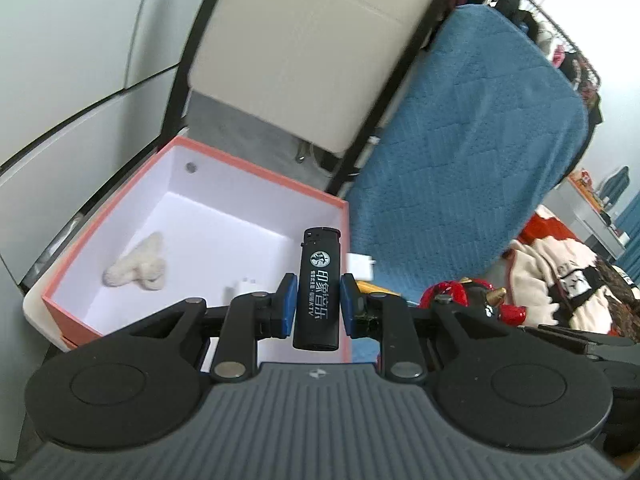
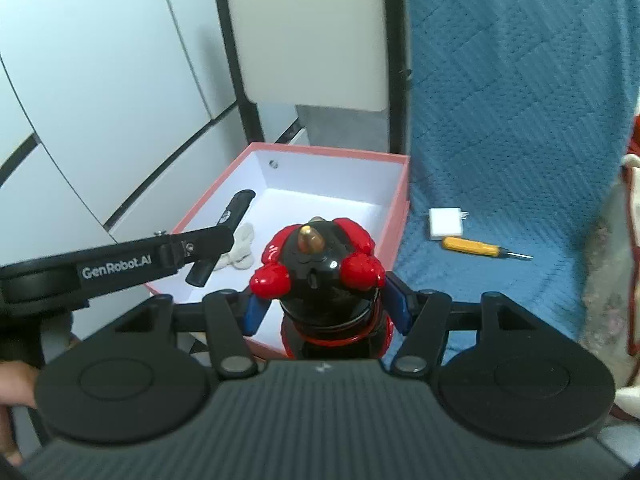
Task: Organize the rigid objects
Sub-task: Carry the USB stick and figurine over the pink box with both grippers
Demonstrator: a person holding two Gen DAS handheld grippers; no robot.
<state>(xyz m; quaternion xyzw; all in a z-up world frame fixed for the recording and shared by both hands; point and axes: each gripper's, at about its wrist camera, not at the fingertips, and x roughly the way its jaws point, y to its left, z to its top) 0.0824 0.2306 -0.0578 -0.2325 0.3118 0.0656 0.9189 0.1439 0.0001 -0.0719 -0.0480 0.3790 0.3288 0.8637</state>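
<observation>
Tipping is the danger for the black lighter [image 1: 317, 289], pinched upright mid-body by the left gripper [image 1: 319, 300] over the orange box's [image 1: 256, 164] near edge; a slack squeeze could drop it outside. The right gripper [image 2: 326, 306], jaws half spread, clamps the red-and-black figurine [image 2: 322, 276] by its waist, just short of the box's front wall, top-heavy above the pads.

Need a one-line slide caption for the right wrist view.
Right gripper holds a red-and-black figurine before the open box; left gripper carries a black lighter over it.
</observation>
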